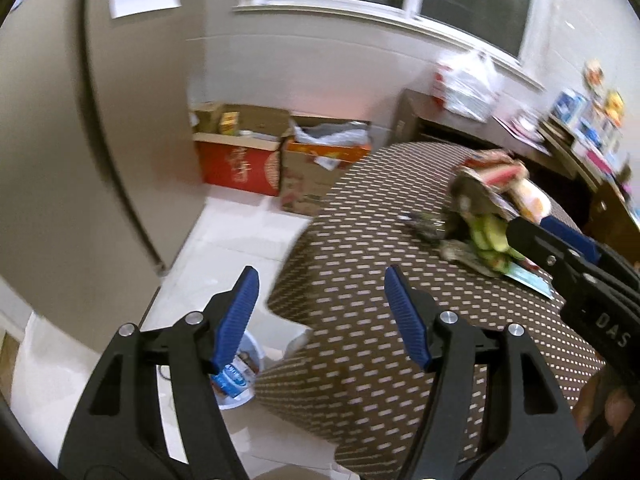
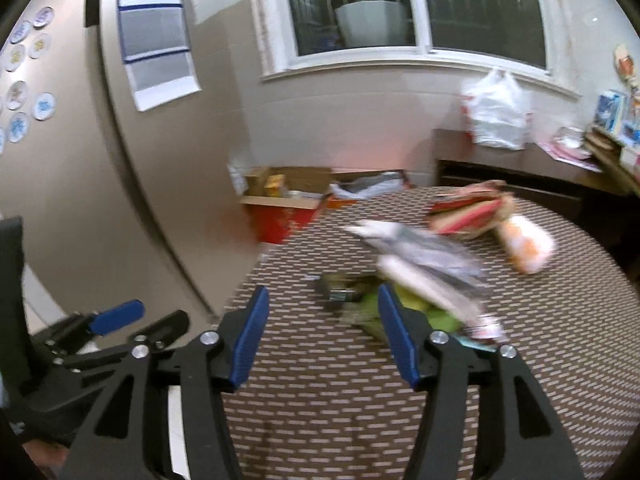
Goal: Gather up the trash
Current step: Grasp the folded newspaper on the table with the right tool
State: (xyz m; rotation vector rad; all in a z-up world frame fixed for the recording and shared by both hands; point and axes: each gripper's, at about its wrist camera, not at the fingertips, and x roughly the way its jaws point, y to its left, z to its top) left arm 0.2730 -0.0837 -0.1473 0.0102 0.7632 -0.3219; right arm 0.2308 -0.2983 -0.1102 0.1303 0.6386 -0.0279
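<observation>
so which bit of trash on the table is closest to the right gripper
The green wrapper, right at the right gripper; the red-striped packet and orange-and-white bag lie farther back.

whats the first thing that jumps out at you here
The brown table with its white dash pattern fills the foreground, with a blurred heap of wrappers in its middle. Both grippers are open: the right gripper just short of the heap, the left gripper over the table's near edge.
</observation>
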